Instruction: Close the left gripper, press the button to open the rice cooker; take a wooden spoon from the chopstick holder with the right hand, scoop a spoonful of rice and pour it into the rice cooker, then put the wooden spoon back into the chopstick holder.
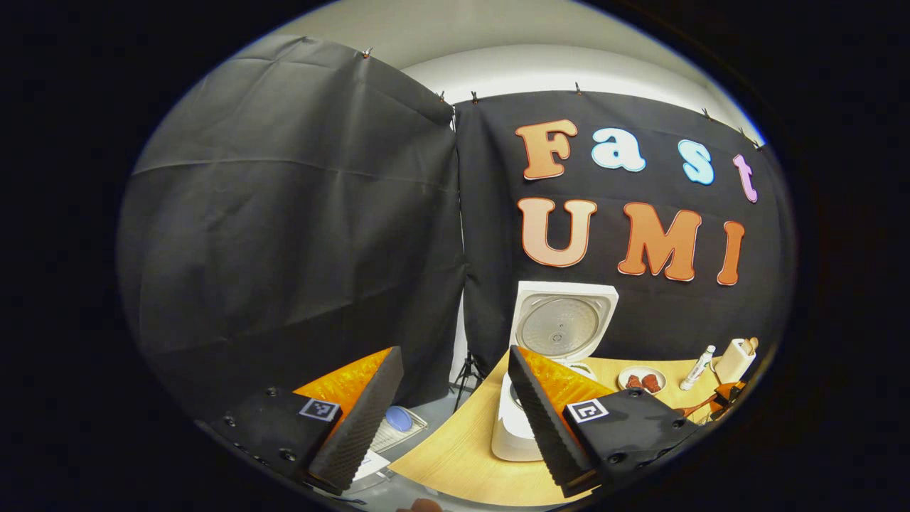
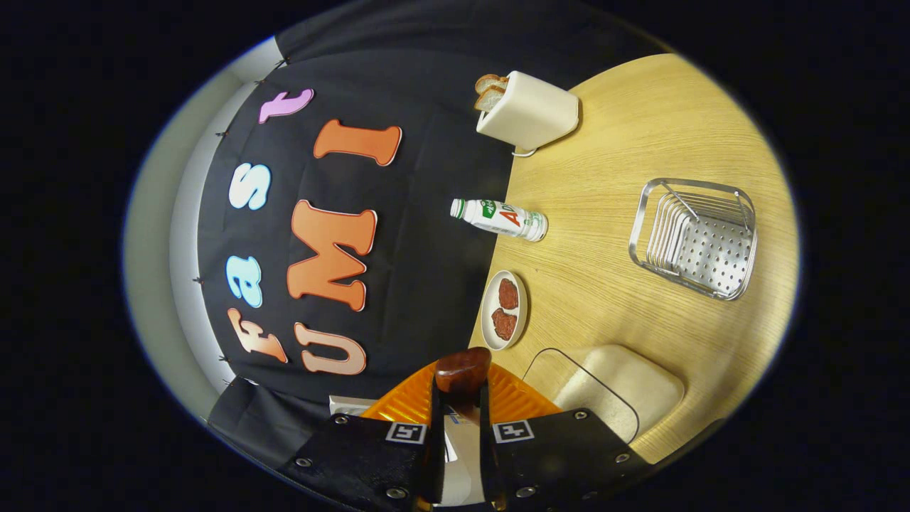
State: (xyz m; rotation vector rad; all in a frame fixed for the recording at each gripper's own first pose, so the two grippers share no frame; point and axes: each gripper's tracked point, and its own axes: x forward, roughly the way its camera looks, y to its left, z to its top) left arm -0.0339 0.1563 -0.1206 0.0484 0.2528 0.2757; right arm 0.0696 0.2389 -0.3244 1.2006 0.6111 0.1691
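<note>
Table (image 2: 640, 142): pale wood, spread ahead of the right gripper's fingers and to their right in the right gripper view; in the left gripper view it lay ahead of and below the left fingers.
Rice cooker (image 1: 561, 334): white, lid already swung up, standing just beyond the right-hand finger of the left gripper, which hid part of its body.
Rice tub (image 2: 611, 387): clear container of pale rice, just to the right of the right fingers, touching nothing that could be seen.
Toaster (image 2: 530, 110): cream, with bread in its slots, far ahead of the right fingers.
Chopstick holder (image 2: 693, 238): the perforated metal rack was judged to be this; well apart from the right fingers, ahead and to the right.
Left gripper (image 1: 455, 412): fingers wide apart, nothing between them.
Right gripper (image 2: 458, 398): fingers drawn close on a dark wooden spoon (image 2: 462, 370), whose bowl stood out just past the tips.
Plate (image 2: 505, 309): small, two reddish-brown pieces on it, just ahead of the spoon bowl.
Bottle (image 2: 501, 217): white, lying across the view beyond the plate.
Risk: the spoon was pinched close to its bowl, so it could twist or slip and spill rice on the table during the scoop or the carry; the plate beside the tub could be knocked.
Writing: the bottle carried a green and red label, too small to make out.
</note>
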